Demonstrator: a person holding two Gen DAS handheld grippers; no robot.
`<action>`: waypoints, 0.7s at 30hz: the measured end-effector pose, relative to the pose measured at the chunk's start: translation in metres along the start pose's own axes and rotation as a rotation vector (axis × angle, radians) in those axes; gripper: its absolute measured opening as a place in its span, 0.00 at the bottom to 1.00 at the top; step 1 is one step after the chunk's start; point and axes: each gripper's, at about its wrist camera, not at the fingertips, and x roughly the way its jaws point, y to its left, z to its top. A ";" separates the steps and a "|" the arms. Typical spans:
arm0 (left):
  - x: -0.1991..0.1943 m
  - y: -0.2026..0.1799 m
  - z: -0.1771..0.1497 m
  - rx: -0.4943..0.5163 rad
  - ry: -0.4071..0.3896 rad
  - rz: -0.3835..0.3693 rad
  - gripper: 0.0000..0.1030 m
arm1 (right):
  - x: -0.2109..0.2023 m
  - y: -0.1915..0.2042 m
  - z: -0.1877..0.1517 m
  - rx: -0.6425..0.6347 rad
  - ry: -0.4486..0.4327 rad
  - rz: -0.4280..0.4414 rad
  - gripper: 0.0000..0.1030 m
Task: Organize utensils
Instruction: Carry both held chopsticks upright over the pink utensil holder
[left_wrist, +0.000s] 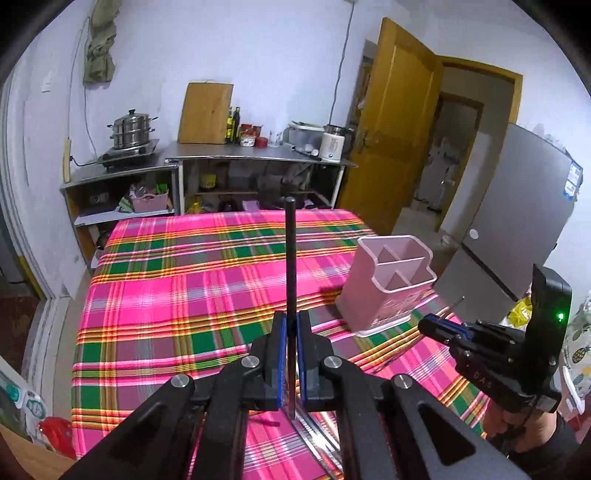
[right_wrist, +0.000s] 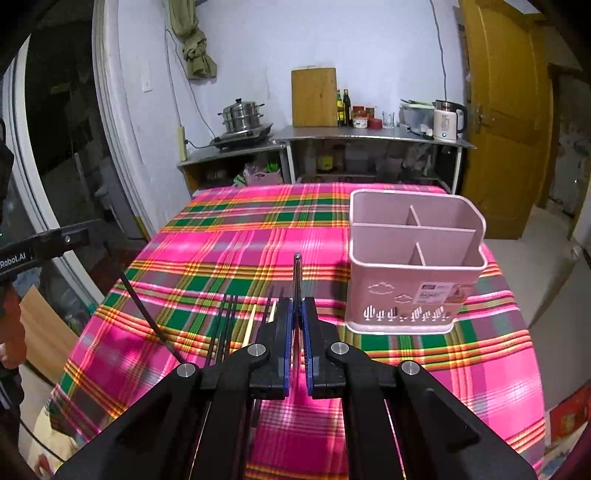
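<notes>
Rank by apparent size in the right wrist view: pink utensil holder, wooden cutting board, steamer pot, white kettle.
1. pink utensil holder, largest by far, though it is also nearest the camera.
2. wooden cutting board.
3. steamer pot.
4. white kettle.
Pot and kettle look close in size; that order is unsure.

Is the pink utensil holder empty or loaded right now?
Empty: the pink utensil holder stands upright on the tablecloth, and every visible compartment shows bare walls, with no utensils inside.
</notes>
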 end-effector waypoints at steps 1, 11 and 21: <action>0.000 -0.003 0.002 0.002 0.000 -0.008 0.05 | -0.004 0.000 0.002 0.001 -0.007 0.001 0.05; 0.022 -0.042 0.015 0.015 0.024 -0.098 0.05 | -0.029 -0.010 0.008 0.005 -0.048 -0.024 0.05; 0.059 -0.080 0.042 0.037 0.053 -0.158 0.05 | -0.031 -0.043 0.018 0.044 -0.053 -0.053 0.05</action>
